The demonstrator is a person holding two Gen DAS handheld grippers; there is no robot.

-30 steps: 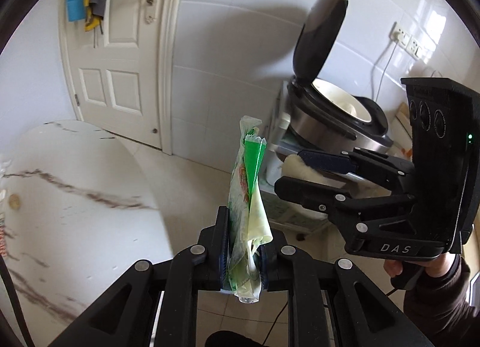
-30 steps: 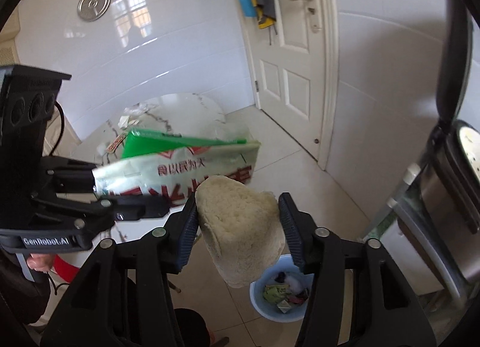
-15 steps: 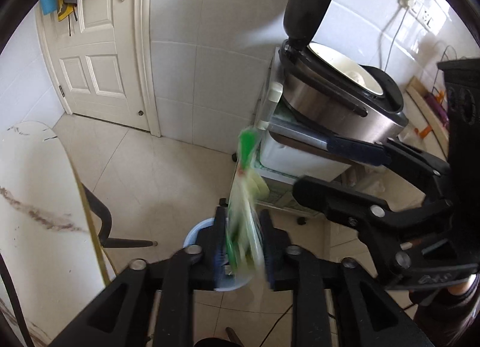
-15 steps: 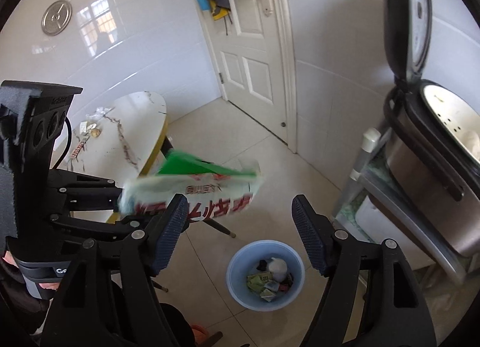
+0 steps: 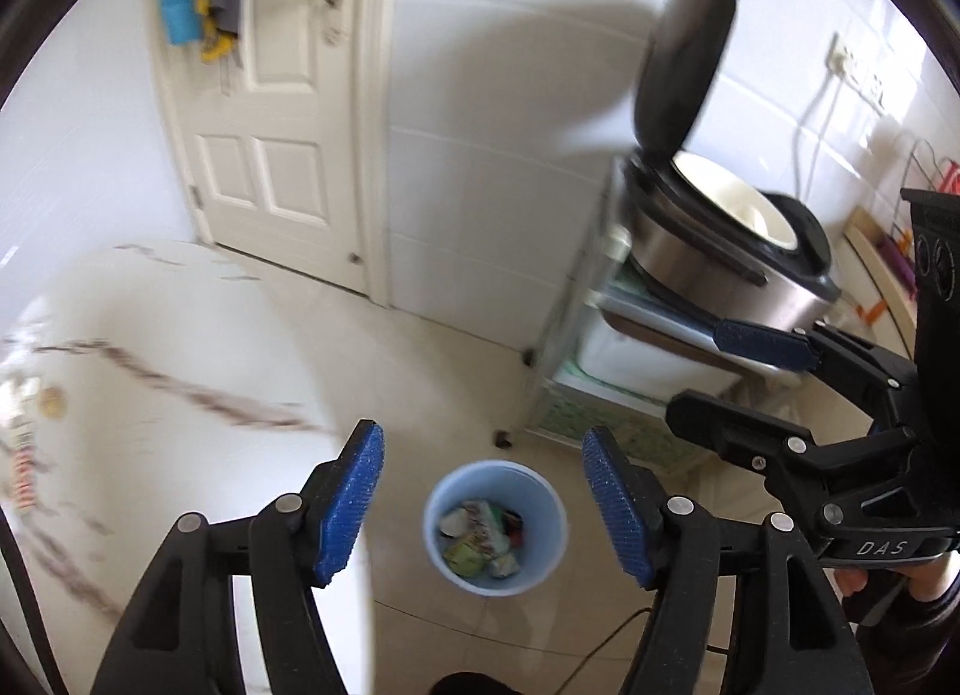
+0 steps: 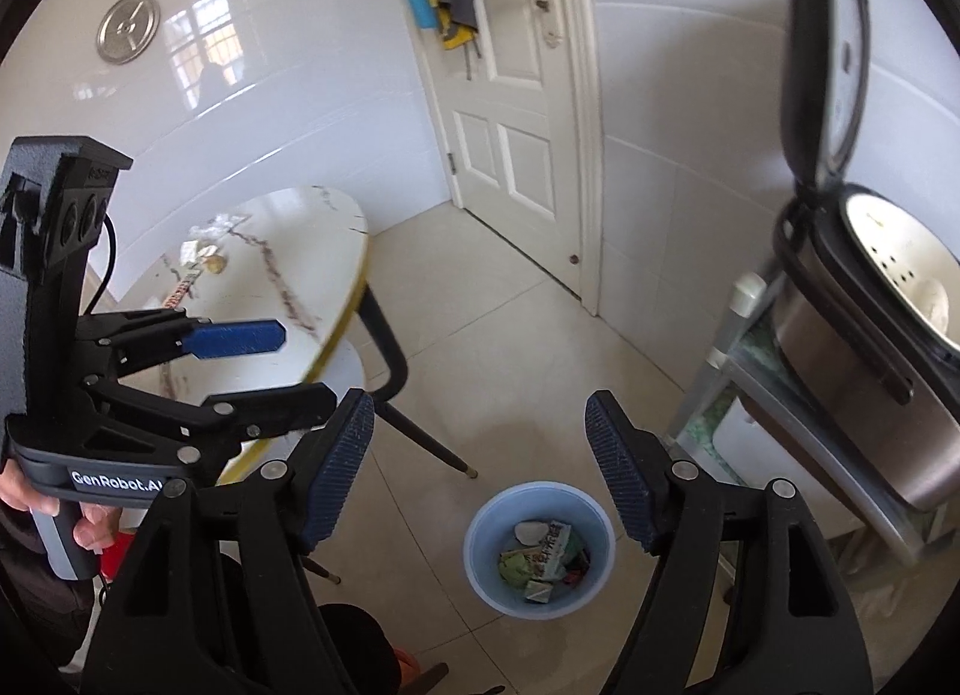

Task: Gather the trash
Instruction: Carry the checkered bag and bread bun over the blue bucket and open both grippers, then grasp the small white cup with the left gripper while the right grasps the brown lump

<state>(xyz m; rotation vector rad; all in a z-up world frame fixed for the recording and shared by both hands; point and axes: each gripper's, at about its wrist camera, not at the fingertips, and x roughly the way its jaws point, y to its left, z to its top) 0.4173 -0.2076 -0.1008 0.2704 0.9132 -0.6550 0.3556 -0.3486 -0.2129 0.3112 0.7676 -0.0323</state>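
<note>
While both grippers hang over the tiled floor, the blue bin [image 5: 495, 527] sits directly beneath them, which fits a drop from above: anything let go here would fall straight into its open mouth. Trash [image 6: 543, 560] already lies in the bottom of it, a crumpled green and white wrapper with a pale lump and other scraps around it. More litter [image 6: 201, 263] waits on the white marble-patterned bench [image 6: 312, 251], well apart from the bin, so the job looks only partly done and another trip to the bench is probably due.

On the left gripper [image 5: 483, 500] the jaws are spreading at this moment, and nothing lies between the blue pads [image 5: 351, 506]; through the gap only the bin and floor show. On the right gripper [image 6: 480, 470] the jaws stand wide as well, likewise bare, touching nothing. Each gripper shows in the other's view, side by side above the bin, a hand [image 6: 54, 506] wrapped around the left handle.

A rice cooker [image 6: 870, 371] with its lid up stands on a rack to the right, clear of the drop path.
</note>
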